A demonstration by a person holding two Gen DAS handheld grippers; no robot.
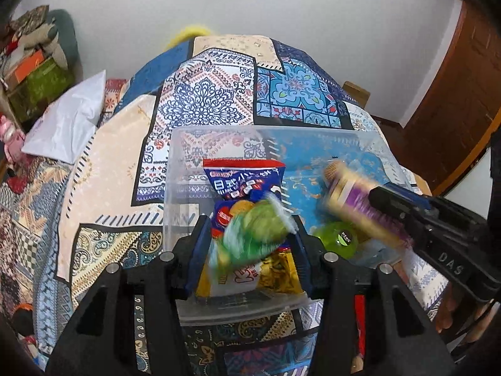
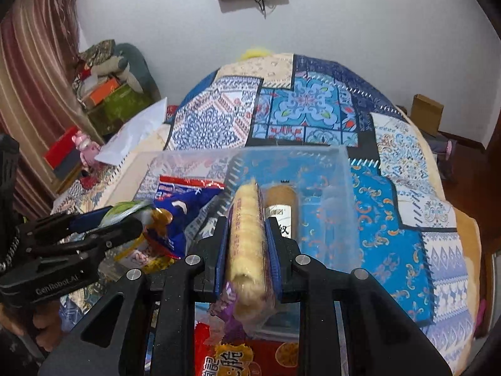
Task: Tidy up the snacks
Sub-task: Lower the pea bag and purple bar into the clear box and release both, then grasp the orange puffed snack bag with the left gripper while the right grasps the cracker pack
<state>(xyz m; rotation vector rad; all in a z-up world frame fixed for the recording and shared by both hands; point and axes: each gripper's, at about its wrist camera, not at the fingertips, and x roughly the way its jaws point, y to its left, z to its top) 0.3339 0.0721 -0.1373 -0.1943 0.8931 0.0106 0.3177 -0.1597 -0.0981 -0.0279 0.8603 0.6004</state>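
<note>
A clear plastic bin (image 1: pixel 175 169) (image 2: pixel 338 169) stands on a patchwork-covered bed. My left gripper (image 1: pixel 250 219) is shut on a green and white snack packet (image 1: pixel 253 235) over the bin's near side, above a blue and red snack bag (image 1: pixel 244 181) (image 2: pixel 181 200) and a yellow packet (image 1: pixel 278 272). My right gripper (image 2: pixel 247 216) is shut on a long cracker roll in a purple wrapper (image 2: pixel 247 238) (image 1: pixel 353 200), over the bin. A brown-topped roll (image 2: pixel 280 200) lies beside it. A green jelly cup (image 1: pixel 339 238) sits in the bin.
A red snack bag (image 2: pixel 244 357) lies on the bed in front of the bin. A white pillow (image 1: pixel 69 119) lies at the bed's left edge. Boxes and soft toys (image 2: pixel 106 94) are stacked at the left. A cardboard box (image 2: pixel 427 112) stands at the far right.
</note>
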